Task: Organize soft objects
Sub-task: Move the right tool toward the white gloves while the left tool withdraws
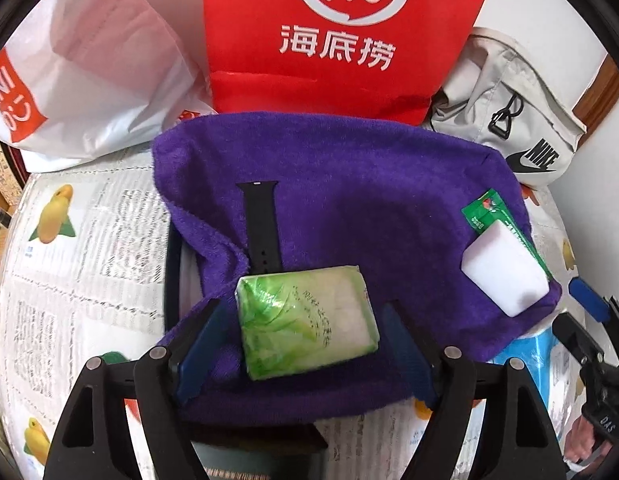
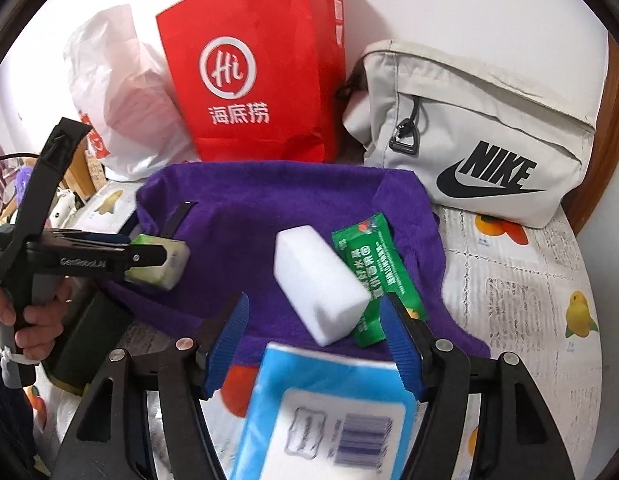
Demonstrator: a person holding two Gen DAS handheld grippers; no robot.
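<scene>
A purple towel (image 1: 349,200) lies spread on the table, also in the right wrist view (image 2: 269,208). My left gripper (image 1: 301,328) is open around a green tissue pack (image 1: 305,320), fingers apart from its sides; the pack shows in the right wrist view (image 2: 171,260). My right gripper (image 2: 315,320) is open around a white sponge block (image 2: 319,284) that lies on the towel beside a green sachet (image 2: 373,264). The sponge (image 1: 505,268) and sachet (image 1: 493,212) also show in the left wrist view. A black watch strap (image 1: 261,228) lies on the towel.
A blue wet-wipes pack (image 2: 329,412) lies right below my right gripper. A red paper bag (image 2: 253,68), a white plastic bag (image 2: 117,92) and a grey Nike bag (image 2: 481,132) stand behind the towel. The tablecloth (image 2: 529,300) has newspaper print.
</scene>
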